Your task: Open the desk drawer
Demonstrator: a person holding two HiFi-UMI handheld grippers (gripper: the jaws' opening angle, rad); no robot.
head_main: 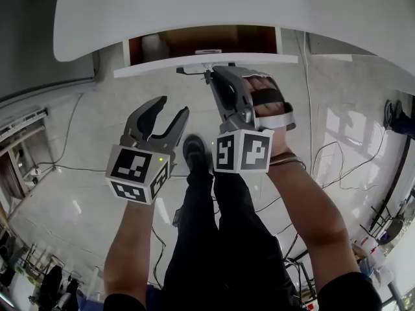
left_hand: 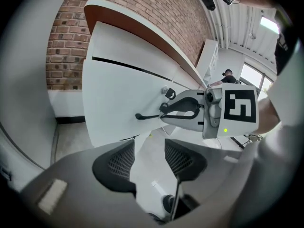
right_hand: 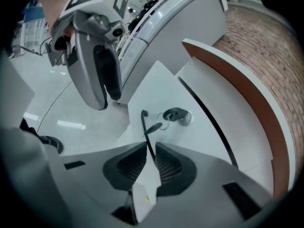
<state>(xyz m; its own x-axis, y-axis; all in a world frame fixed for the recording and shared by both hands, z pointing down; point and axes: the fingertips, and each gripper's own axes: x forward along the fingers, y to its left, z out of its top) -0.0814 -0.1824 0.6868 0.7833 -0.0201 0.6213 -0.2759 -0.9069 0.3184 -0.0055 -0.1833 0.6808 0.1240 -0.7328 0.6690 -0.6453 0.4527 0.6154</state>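
In the head view the desk drawer (head_main: 155,67) sits at 12 o'clock under the white desk (head_main: 227,5). It is pulled partly out, so its brown inside shows behind its white front. The right gripper (head_main: 217,71) reaches up to that front from 6 o'clock. In the right gripper view its jaws stand almost together, pinching a white edge of the drawer front between the pads. On the drawer's face, at 12 o'clock just beyond the jaws, is a round lock (right_hand: 178,115) with a key ring (right_hand: 164,123). A thin black key (right_hand: 144,122) hangs from the ring and runs down into the narrow gap between the jaw tips. The left gripper (head_main: 172,107) hangs at 8 o'clock from the right one, apart from the drawer. In the left gripper view its jaws are spread wide and hold nothing; only the pale floor (left_hand: 147,170) shows between them. Beyond them stand the drawer front and a brick wall (left_hand: 71,37) at 11 o'clock.
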